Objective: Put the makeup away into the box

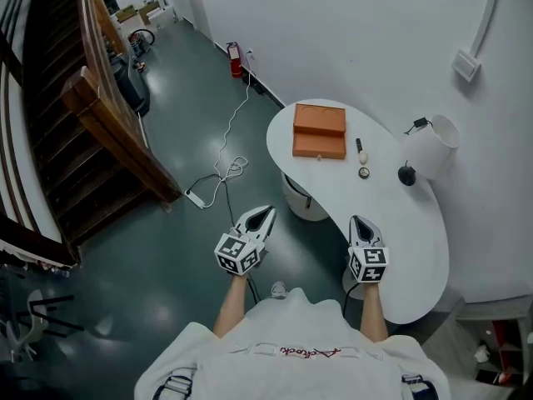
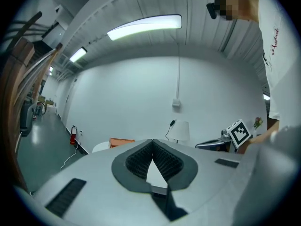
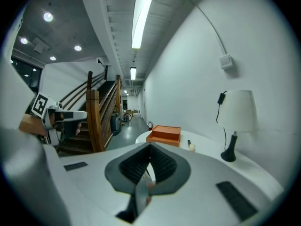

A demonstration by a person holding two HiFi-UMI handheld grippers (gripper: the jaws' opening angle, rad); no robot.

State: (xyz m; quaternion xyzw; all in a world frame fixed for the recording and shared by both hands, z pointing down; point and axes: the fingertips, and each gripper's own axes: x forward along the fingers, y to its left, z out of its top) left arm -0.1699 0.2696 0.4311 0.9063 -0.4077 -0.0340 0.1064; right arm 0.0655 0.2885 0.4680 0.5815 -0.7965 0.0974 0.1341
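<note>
An orange box (image 1: 319,132) with its lid on lies at the far end of the white curved table (image 1: 416,248). It shows again as the orange box (image 3: 164,134) in the right gripper view and as the orange box (image 2: 121,142) in the left gripper view. Beside it lie a dark makeup tube (image 1: 360,148) and a small round makeup piece (image 1: 364,172). My left gripper (image 1: 261,221) hangs over the floor, left of the table, shut and empty (image 2: 152,142). My right gripper (image 1: 360,222) is over the table's near part, also shut and empty (image 3: 150,146). Both are well short of the makeup.
A white lamp (image 1: 429,148) with a black base stands at the table's right by the wall. A white bin (image 1: 301,198) sits under the table. On the floor run a white cable and power strip (image 1: 218,177). A wooden staircase (image 1: 100,115) rises at the left, and a fire extinguisher (image 1: 236,59) stands by the wall.
</note>
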